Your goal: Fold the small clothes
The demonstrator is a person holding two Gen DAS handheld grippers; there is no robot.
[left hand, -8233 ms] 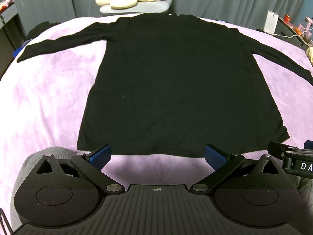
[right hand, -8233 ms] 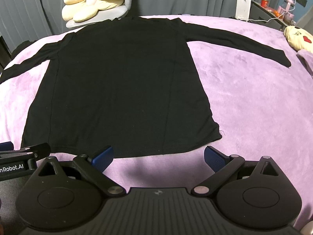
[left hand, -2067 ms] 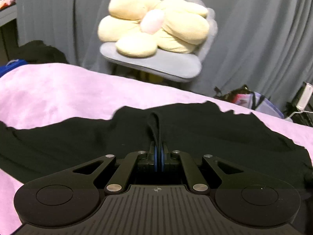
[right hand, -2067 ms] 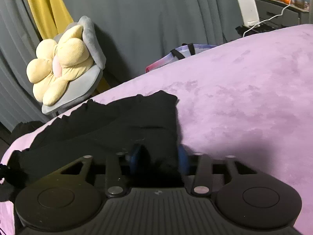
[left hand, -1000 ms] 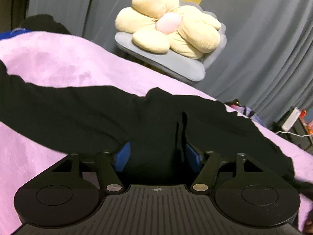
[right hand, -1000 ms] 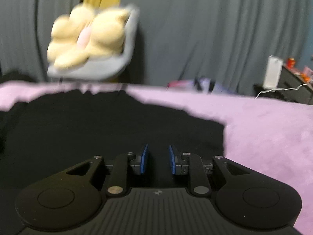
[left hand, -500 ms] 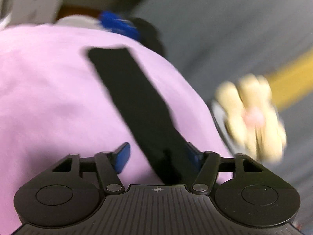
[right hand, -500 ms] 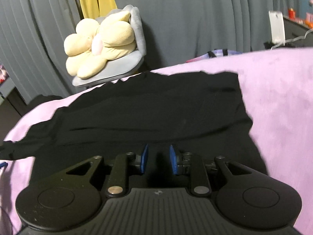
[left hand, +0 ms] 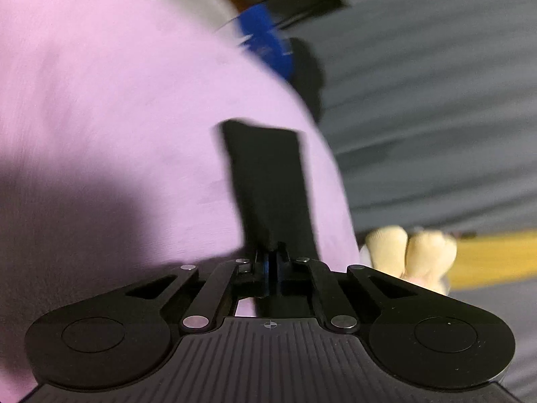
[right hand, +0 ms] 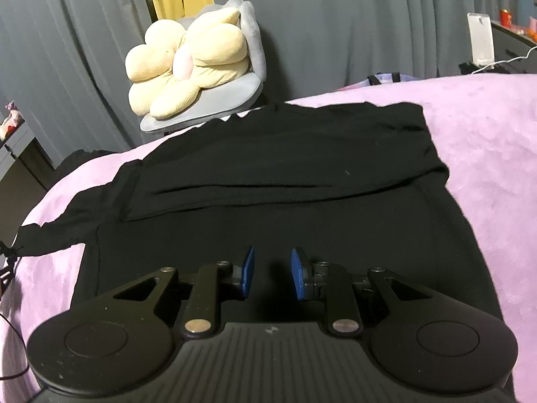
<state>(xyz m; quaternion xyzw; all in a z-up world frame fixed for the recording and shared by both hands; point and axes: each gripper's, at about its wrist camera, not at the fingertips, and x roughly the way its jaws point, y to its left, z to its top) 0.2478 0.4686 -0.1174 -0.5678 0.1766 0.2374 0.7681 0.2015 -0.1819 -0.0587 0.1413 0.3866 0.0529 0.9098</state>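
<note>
A black long-sleeved shirt (right hand: 285,174) lies on the purple bed cover (right hand: 486,141), its body doubled over with a fold line across the middle. Its left sleeve (right hand: 53,235) trails off toward the left edge. In the left wrist view that sleeve (left hand: 268,184) runs straight out from my left gripper (left hand: 270,262), which is shut on it a short way back from the cuff. My right gripper (right hand: 270,272) hovers over the near part of the shirt body, its blue pads (right hand: 247,270) a small gap apart with nothing between them.
A cream flower cushion (right hand: 188,63) on a grey seat stands behind the bed against grey curtains. A white device (right hand: 481,42) with a cable sits at the far right. A blue item (left hand: 265,43) and dark clutter lie past the bed's left edge.
My left gripper slid out along the sleeve toward the cuff, rolled, and closed on it. My right gripper drew back and rose a little over the shirt body, its gap unchanged.
</note>
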